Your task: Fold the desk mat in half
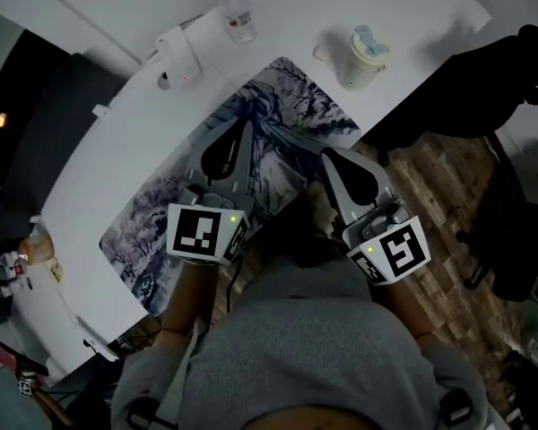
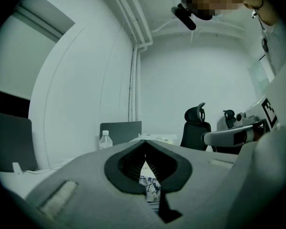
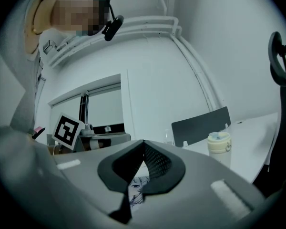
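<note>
The desk mat (image 1: 278, 115), printed with a blue and white drawing, lies flat and slantwise on the white curved desk (image 1: 117, 150). Both grippers point level over its near part. My left gripper (image 1: 245, 122) hangs above the middle of the mat, its jaws shut with nothing between them. My right gripper (image 1: 325, 153) is above the mat's near edge, jaws shut too. In the left gripper view the jaws (image 2: 144, 143) meet, and a strip of the mat (image 2: 150, 187) shows below them. The right gripper view shows the same: closed jaws (image 3: 144, 142) over the mat print (image 3: 135, 191).
A water bottle (image 1: 238, 16), a white device (image 1: 175, 61) and a cream lidded cup (image 1: 366, 56) stand on the desk beyond the mat. Black office chairs (image 1: 529, 70) stand at the right on the wooden floor. Small items (image 1: 22, 253) sit at the desk's left end.
</note>
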Demonstrator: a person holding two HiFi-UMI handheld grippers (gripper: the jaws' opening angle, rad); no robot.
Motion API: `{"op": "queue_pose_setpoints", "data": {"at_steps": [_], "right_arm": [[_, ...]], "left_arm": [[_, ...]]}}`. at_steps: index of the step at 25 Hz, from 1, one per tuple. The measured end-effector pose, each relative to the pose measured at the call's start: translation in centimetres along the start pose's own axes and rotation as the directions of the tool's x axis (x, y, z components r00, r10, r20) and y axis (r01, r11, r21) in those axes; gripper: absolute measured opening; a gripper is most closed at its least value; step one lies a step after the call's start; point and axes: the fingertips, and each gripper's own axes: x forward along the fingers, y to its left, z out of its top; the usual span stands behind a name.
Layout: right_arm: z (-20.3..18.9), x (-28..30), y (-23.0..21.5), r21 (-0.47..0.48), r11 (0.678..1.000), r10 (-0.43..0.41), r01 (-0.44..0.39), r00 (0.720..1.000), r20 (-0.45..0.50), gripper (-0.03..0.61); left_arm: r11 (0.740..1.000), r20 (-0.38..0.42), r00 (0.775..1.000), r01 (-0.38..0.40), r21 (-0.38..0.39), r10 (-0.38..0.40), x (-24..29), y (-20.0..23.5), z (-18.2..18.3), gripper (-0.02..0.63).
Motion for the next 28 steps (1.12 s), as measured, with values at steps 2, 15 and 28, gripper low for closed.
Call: {"op": "queue_pose_setpoints", "data": {"at_steps": [2,15,28], "right_arm": [[-0.1,-0.2,-0.8,0.003,1.000,-0.020,0.020,1.000,-0.002,0.000],[-2.4,-0.5,-6.6,-0.006,0.983,-0.183,0.183,0.982,-0.054,0.009],[-9.6,-0.4,-12.2,-0.003,0.953,-0.297,0.303,0.931,-0.212,0.146]], "left_arm": [[1.000,0.000,1.000,0.019,0.006,-0.019,0.9,-0.2,0.1,-0.002],[0.964,-0.187,0.962,0.226,0.142,-0.198,7.5,-0.8,-3.3,0.041],[0.916,-0.390,0.871,0.376,0.140,-0.298,14.6,2.3,-9.7,0.193]]}}
